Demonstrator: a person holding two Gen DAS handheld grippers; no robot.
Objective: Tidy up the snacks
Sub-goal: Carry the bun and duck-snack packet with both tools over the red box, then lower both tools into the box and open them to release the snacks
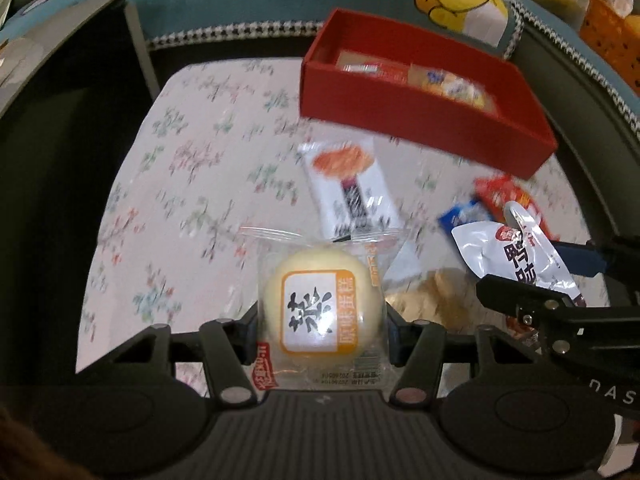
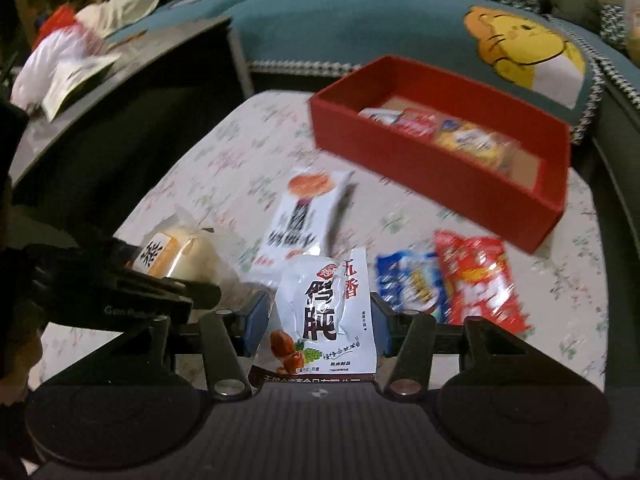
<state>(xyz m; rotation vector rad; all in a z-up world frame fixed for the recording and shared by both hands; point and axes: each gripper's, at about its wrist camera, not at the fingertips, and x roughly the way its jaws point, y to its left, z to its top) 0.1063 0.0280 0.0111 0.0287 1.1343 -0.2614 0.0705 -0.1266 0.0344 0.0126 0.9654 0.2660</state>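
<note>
Left gripper (image 1: 322,330) clamped on a clear-wrapped steamed cake (image 1: 316,308), right gripper (image 2: 320,320) pinching a silver meat pouch (image 2: 326,312), both above the floral tablecloth (image 1: 192,160), loose snack packets (image 2: 448,280) between them and the red box (image 2: 440,160) holding wrapped snacks.

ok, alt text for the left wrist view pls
The left tool grips a clear-wrapped round pale cake above a floral tablecloth. A red box holding snacks sits beyond, with a white snack packet between. At right, the right tool holds a silver pouch.
</note>
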